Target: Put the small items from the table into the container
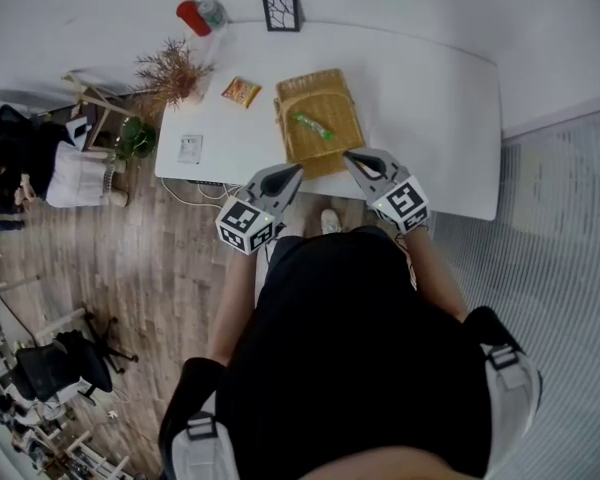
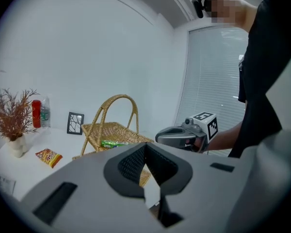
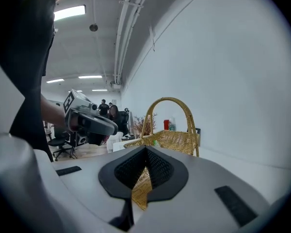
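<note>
Here the left gripper (image 1: pixel 294 172) and right gripper (image 1: pixel 350 157) hover at the near edge of the bench (image 1: pixel 450 118), fingers together, empty; the orange snack packet (image 1: pixel 241 91) lies left of the basket (image 1: pixel 283 133); probably light, crinkly, slippery, so pinch an edge; green packet (image 1: pixel 311 124) already inside; dried plant (image 1: pixel 170 71) crowds its far side.

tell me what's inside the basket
A green packet lies in the basket; the rest of its floor looks bare. The left hand-held gripper and right hand-held gripper cover its near edge, so that strip is unseen.
</note>
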Tool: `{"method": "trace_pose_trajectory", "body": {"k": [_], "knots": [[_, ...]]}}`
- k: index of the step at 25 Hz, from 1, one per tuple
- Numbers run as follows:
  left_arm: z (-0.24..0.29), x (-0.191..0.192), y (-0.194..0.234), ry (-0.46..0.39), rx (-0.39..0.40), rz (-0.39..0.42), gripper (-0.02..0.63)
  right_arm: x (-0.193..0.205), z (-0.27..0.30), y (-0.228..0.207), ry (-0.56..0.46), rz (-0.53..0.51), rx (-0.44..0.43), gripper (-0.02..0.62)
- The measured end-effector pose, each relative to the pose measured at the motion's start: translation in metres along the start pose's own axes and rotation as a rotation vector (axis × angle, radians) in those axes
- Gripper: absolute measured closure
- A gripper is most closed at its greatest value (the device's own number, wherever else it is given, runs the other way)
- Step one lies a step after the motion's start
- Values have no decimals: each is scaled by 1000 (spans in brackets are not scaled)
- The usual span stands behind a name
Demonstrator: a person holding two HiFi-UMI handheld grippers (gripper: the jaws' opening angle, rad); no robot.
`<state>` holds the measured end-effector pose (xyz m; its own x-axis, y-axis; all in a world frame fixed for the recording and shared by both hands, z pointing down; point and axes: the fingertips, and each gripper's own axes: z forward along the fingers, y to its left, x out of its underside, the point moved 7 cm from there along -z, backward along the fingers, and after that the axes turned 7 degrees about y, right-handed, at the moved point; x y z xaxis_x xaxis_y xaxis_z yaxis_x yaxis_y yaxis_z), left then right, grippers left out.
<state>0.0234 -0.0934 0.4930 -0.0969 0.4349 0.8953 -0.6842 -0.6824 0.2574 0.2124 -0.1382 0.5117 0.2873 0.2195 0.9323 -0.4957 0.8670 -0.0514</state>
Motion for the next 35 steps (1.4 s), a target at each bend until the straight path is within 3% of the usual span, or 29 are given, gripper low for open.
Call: {"method": "trace_pose_trajectory", "body": {"k": [8,18,24,35], "knots": [[1,2,1,37,-5,9,604,-4,4,4,-9,-13,-26,572],[2,3,-6,42,42,5,604,-6,12,6,4,-40,-54,572],[-3,4,-3,41,14,-7,604,-10,14,10,7,-36,-73,571],[-33,14,15,30,-89,-40,604,-22,37,39,-24,-119,-221,571]]}}
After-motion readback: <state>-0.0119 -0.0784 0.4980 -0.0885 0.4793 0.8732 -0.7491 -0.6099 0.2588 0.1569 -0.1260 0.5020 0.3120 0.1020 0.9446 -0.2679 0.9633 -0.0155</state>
